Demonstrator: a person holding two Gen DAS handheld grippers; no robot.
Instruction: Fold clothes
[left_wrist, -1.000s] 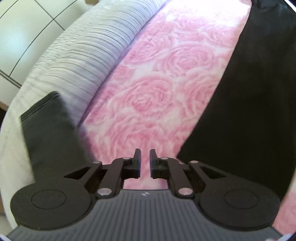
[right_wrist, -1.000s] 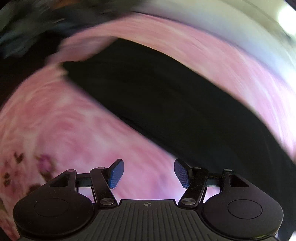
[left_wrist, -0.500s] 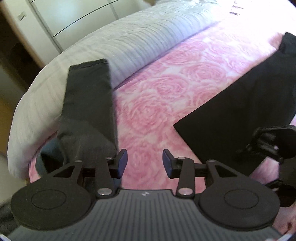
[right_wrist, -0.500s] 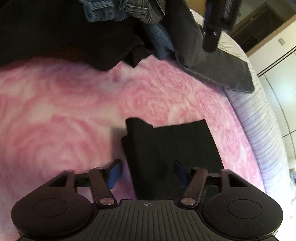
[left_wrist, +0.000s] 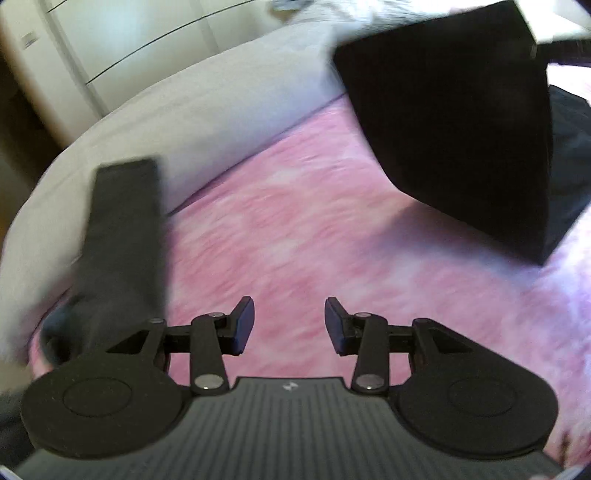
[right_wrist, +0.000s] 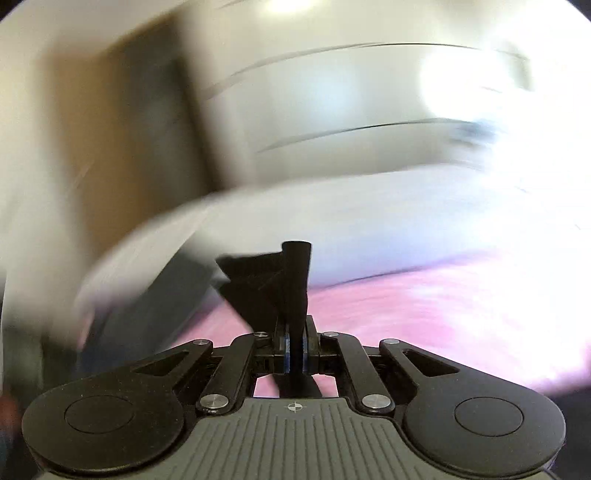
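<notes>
A folded black garment (left_wrist: 454, 125) hangs in the air at the upper right of the left wrist view, lifted off the pink rose bedspread (left_wrist: 295, 236). My right gripper (right_wrist: 294, 350) is shut on an edge of this black garment (right_wrist: 291, 280), which sticks up between the pads. My left gripper (left_wrist: 289, 325) is open and empty, low over the bedspread. A folded dark grey garment (left_wrist: 123, 236) lies at the left, partly on the grey striped bed edge.
The grey striped bed edge (left_wrist: 207, 110) runs along the far side of the bedspread. White cupboards (left_wrist: 122, 48) stand behind it. A dark blue garment (left_wrist: 569, 155) lies at the far right. The right wrist view is motion-blurred.
My right gripper has shut on the black garment and lifted it off the bed, swinging up toward the cupboards. My left gripper opened from shut and stays open.
</notes>
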